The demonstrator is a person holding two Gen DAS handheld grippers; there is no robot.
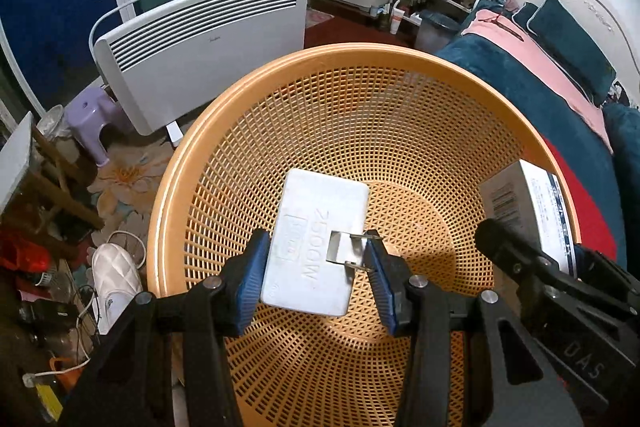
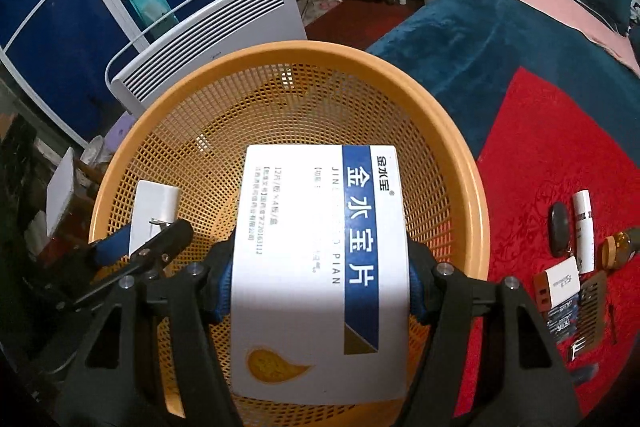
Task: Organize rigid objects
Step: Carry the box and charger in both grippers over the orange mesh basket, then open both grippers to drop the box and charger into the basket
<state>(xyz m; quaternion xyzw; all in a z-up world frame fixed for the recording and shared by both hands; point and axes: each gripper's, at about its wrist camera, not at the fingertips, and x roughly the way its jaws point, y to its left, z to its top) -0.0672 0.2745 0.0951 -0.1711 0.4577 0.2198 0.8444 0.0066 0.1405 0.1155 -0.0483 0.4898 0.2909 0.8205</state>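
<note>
Left gripper [image 1: 316, 267]: closed on a white plug adapter [image 1: 316, 243], blue pads on its two long sides; the adapter hangs ahead of the fingers over the orange basket [image 1: 176, 155], prongs facing up.
Right gripper [image 2: 320, 279]: closed on a white and blue medicine box [image 2: 320, 267], held flat between the pads, above the same basket.
Where the two tools stand: close side by side; from the left gripper the box sits just off its right finger, from the right gripper the adapter is ahead and to the left.
Risk, collision: lowering both together could knock box against adapter or finger against finger, since there is little room between them.
Risk, slip: the right-hand pad appears to bear near the metal prongs, so the adapter may twist out.
Risk, drop height: I judge both things are above the basket floor; letting go here could bounce them against the mesh wall.
Still waiting: small items [image 2: 576, 259] on the red cloth [image 2: 540, 155], right of the right gripper.
</note>
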